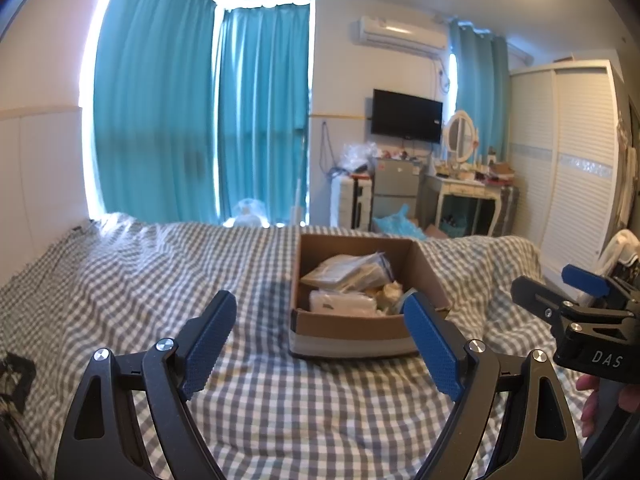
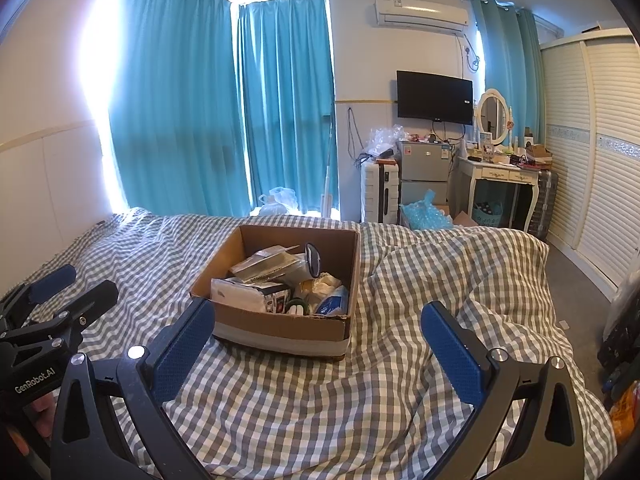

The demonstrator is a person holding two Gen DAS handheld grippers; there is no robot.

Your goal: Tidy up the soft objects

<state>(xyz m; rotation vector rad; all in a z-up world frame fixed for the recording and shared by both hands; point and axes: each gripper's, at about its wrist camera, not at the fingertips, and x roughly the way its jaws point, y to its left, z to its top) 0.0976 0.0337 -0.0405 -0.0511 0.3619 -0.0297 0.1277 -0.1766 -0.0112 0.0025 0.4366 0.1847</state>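
both of my grippers hover over the checked bedspread [image 2: 392,392] with nothing between their blue pads. my left gripper [image 1: 320,344] has its jaws spread wide, and my right gripper [image 2: 316,354] is spread just as wide. ahead of them sits the cardboard box [image 2: 280,330] on the bed, open at the top, with soft packets [image 2: 248,294] and a white wad [image 2: 326,282] lying inside it. seen from the left wrist, the same box [image 1: 352,324] lies just past the right-hand pad [image 1: 434,346], apart from it. teal curtains [image 1: 160,120] hang behind the bed.
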